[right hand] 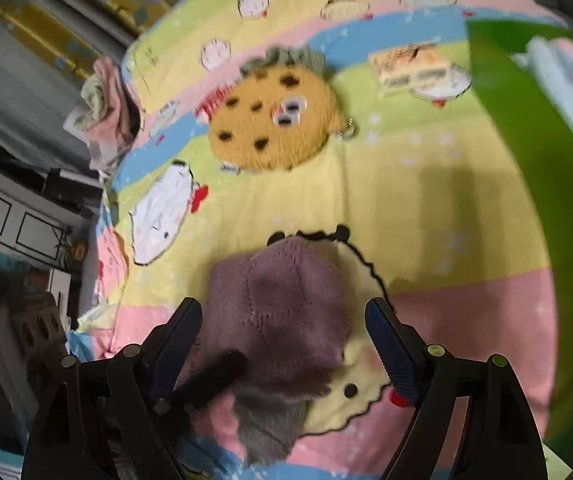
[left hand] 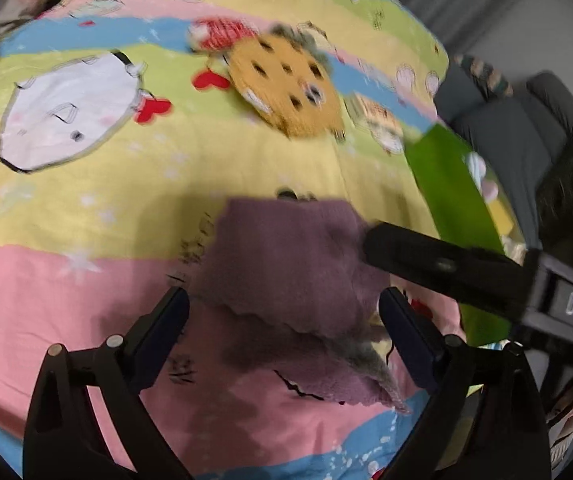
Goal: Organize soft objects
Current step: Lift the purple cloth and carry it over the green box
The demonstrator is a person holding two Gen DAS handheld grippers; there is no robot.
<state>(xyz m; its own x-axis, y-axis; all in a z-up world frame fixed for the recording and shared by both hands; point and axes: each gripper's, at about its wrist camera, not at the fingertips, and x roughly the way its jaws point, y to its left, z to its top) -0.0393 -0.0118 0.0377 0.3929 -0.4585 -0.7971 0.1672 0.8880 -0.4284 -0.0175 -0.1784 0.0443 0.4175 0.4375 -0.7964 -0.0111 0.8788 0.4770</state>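
Note:
A folded purple cloth [left hand: 286,272] with a grey near corner lies flat on the cartoon-print bedsheet [left hand: 86,280]. My left gripper [left hand: 286,332] hangs open over its near edge, one finger on each side, and the pads do not press it. A black finger of the right gripper [left hand: 426,256] reaches in from the right and touches the cloth's far right corner. In the right wrist view the same purple cloth [right hand: 282,312] sits between the spread fingers of my open right gripper [right hand: 286,336]. A round cookie plush [right hand: 274,120] with googly eyes lies farther up the bed.
A green bin [left hand: 454,208] holding pastel soft items stands at the bed's right side. The cookie plush [left hand: 286,84] lies beyond the cloth. Bunched pink and green clothes [right hand: 102,100] sit at the far left bed corner. Dark furniture stands beyond the bed's left edge.

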